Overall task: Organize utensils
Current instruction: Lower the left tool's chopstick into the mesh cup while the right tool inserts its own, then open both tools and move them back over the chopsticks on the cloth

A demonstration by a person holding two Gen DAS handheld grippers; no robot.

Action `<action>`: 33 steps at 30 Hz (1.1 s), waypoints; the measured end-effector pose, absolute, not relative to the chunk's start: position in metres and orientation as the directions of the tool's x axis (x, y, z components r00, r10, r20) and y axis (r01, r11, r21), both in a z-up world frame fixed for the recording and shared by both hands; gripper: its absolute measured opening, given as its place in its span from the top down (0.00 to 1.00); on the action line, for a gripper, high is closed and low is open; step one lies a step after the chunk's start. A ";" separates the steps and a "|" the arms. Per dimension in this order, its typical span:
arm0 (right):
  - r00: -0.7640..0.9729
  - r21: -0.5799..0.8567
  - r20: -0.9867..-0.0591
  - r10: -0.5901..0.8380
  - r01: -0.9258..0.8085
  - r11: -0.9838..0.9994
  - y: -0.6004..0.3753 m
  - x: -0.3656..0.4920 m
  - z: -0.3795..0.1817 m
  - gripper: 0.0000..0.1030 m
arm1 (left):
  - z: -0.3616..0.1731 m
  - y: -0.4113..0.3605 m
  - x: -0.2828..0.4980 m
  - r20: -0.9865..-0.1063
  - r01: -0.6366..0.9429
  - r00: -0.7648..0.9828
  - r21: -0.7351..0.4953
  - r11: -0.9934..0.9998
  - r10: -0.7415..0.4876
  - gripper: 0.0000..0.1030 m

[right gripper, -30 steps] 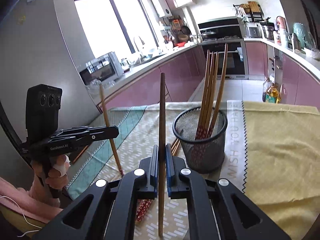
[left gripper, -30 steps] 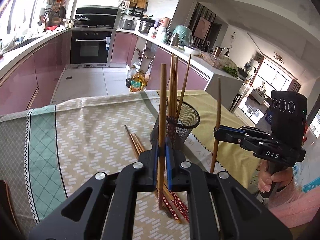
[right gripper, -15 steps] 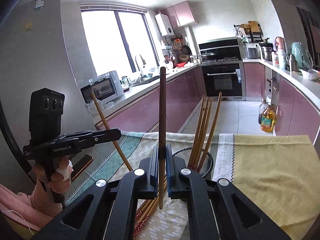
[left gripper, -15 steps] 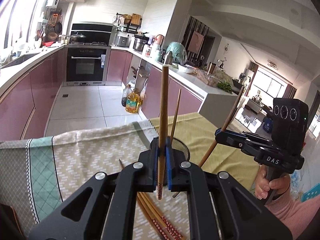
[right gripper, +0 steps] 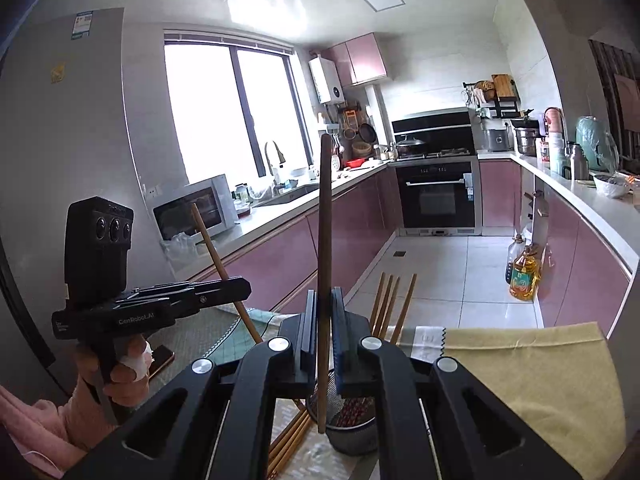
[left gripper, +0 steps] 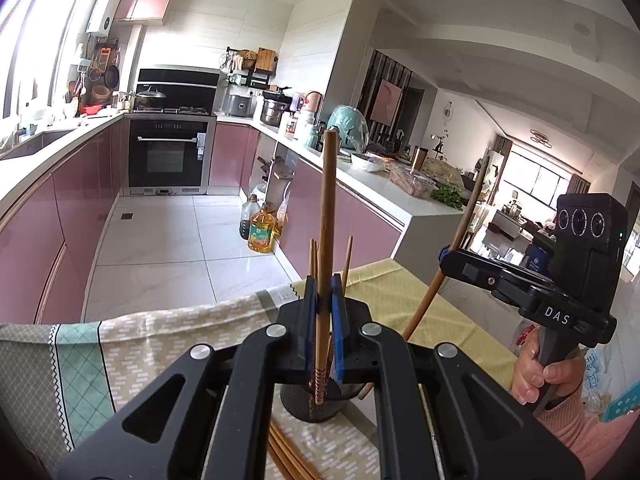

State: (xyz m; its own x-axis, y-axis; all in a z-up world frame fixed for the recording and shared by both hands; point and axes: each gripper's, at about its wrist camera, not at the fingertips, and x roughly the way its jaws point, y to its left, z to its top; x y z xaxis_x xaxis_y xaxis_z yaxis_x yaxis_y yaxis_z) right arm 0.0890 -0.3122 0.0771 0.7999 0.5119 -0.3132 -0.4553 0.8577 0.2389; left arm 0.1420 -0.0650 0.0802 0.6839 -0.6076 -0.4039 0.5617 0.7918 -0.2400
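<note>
The left gripper (left gripper: pixel 323 308) is held up above the counter (left gripper: pixel 168 332) and tips a little downward. Its fingers (left gripper: pixel 338 320) are closed tight on one brown chopstick (left gripper: pixel 326 216). The chopstick stands almost straight up between the fingers, with its patterned end poking out below them over the black mesh cup (left gripper: pixel 312 400). More chopsticks stand in the cup just behind the fingers, and a few loose chopsticks (left gripper: pixel 288 456) lie on the cloth under the fingers. The right gripper (right gripper: pixel 323 312) is also held up and tips a little downward. Its fingers (right gripper: pixel 340 328) are closed tight on a second dark chopstick (right gripper: pixel 325 240), which stands straight up too, and its lower end hangs by the rim of the cup below the fingers. A hand (left gripper: pixel 536 372) in a pink sleeve holds the right gripper's handle, off to the right of the left fingers. The other hand (right gripper: pixel 120 372) holds the left gripper's handle, off to the left of the right fingers.
</note>
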 end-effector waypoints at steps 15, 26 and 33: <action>0.762 0.242 -0.410 0.502 -0.439 0.865 -0.304 0.119 0.051 0.95 | 0.062 -0.099 0.171 -0.498 0.567 0.657 -0.171 0.806 -0.567 0.93; 0.665 0.286 -0.561 0.493 -0.403 0.869 -0.299 0.146 0.013 0.94 | 0.024 -0.112 0.192 -0.641 0.602 0.555 -0.129 0.788 -0.530 0.93; 0.669 0.313 -0.587 0.457 -0.333 0.890 -0.307 0.164 0.001 0.91 | 0.018 -0.116 0.212 -0.660 0.577 0.562 -0.119 0.808 -0.499 0.92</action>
